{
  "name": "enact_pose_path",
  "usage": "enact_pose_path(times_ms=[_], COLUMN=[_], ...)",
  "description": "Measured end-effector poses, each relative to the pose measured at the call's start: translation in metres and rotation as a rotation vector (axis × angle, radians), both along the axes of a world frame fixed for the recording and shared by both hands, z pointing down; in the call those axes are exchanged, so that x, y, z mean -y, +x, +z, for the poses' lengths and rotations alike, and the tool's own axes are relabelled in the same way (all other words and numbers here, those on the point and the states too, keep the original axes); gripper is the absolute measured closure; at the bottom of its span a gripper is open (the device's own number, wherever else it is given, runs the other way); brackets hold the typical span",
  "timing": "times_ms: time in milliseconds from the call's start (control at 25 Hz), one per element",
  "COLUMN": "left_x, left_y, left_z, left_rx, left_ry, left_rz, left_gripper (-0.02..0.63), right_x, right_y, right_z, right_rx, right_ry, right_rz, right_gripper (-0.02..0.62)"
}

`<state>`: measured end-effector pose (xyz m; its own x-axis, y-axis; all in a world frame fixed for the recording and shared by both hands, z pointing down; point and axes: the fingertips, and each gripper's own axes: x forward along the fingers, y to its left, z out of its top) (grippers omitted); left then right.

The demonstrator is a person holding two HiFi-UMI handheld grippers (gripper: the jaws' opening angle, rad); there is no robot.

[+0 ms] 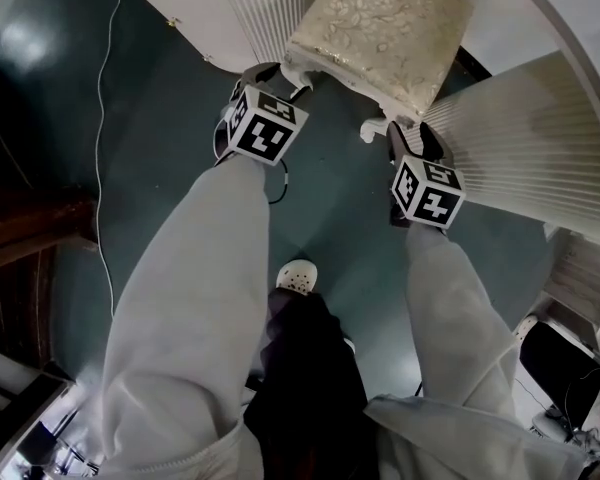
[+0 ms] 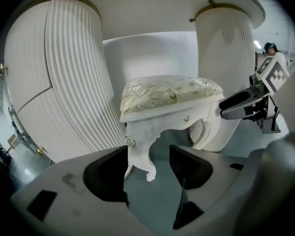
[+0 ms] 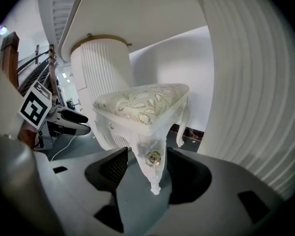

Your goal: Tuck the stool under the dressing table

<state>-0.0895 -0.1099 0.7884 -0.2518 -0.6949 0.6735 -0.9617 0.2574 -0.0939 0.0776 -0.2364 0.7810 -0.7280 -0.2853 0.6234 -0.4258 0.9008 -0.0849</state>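
The white stool [image 1: 380, 28] with a gold-patterned cushion stands between the dressing table's two ribbed pedestals [image 1: 525, 133]. My left gripper [image 1: 280, 76] is at the stool's near left leg. In the left gripper view that carved leg [image 2: 140, 154] stands between the open jaws, close to the left one, with a gap on the right. My right gripper [image 1: 415, 140] is at the near right leg. In the right gripper view that leg [image 3: 152, 161], with its gold rosette, stands between the open jaws with a gap on both sides.
A white cable [image 1: 100, 118] runs over the dark teal floor at the left. Dark wooden furniture [image 1: 30, 228] stands at the left edge. The person's white shoe [image 1: 297, 275] is on the floor behind the grippers. The white wall [image 2: 152, 53] closes the knee space behind the stool.
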Motion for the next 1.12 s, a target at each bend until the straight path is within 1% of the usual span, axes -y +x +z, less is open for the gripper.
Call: enact_pose_path(times_ms=[240, 360, 520, 680, 840, 960, 1120], left_x=[-0.021, -0.033, -0.044, -0.052, -0.059, -0.062, -0.067], left_y=[0.014, 0.022, 0.027, 0.044, 0.063, 0.075, 0.094], left_z=[-0.018, -0.03, -0.053, -0.078, -0.103, -0.123, -0.151], left_rx=[-0.002, -0.014, -0.032, -0.045, -0.058, -0.065, -0.045], left_ry=[0.001, -0.006, 0.004, 0.011, 0.013, 0.023, 0.029], left_rz=[-0.014, -0.018, -0.052, -0.049, -0.04, -0.037, -0.022], left_gripper=[0.359, 0.359, 0.359, 0.36, 0.36, 0.362, 0.411], right_x=[-0.012, -0.028, -0.044, -0.053, -0.06, -0.065, -0.078], right_y=[0.007, 0.008, 0.009, 0.019, 0.03, 0.034, 0.046], right_z=[-0.019, -0.037, -0.062, -0.087, -0.115, -0.135, -0.162], right_rx=[0.009, 0.019, 0.022, 0.022, 0.027, 0.042, 0.046], right_ry=[-0.005, -0.017, -0.033, -0.052, -0.027, -0.03, -0.031], right_rz=[-0.027, -0.066, -0.118, -0.123, -0.135, -0.137, -0.156], right_gripper=[0.314, 0.32, 0.321, 0.335, 0.358, 0.367, 0.391])
